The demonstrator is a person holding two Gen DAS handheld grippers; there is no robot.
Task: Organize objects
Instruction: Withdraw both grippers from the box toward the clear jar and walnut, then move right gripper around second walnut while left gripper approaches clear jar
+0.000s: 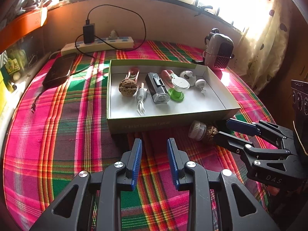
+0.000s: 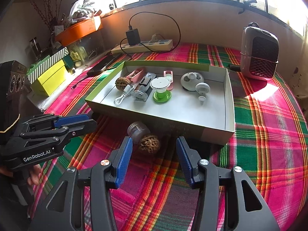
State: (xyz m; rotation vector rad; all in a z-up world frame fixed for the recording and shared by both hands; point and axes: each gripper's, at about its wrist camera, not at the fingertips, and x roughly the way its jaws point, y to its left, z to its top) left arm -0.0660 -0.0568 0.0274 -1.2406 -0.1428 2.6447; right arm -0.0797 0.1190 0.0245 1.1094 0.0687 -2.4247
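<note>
A shallow open box [image 1: 167,124] [image 2: 229,104] sits on the plaid cloth. It holds a walnut [image 1: 126,89], a white cable [image 1: 141,100], a black bike light [image 1: 156,90], a green-based spool [image 1: 178,88] and white round pieces [image 1: 187,76]. Outside the box's front wall lie a second walnut [image 2: 149,144] [image 1: 210,132] and a small clear jar [image 2: 137,130] [image 1: 196,130], touching each other. My right gripper [image 2: 154,144] [image 1: 221,129] is open with its fingers either side of this walnut. My left gripper [image 1: 154,144] [image 2: 90,121] is open and empty over the cloth before the box.
A power strip [image 1: 100,45] with a black charger and cable lies at the back. A dark phone [image 1: 58,71] lies left of the box. A small heater [image 2: 259,53] stands back right. Yellow and striped boxes [image 2: 50,75] line the left edge.
</note>
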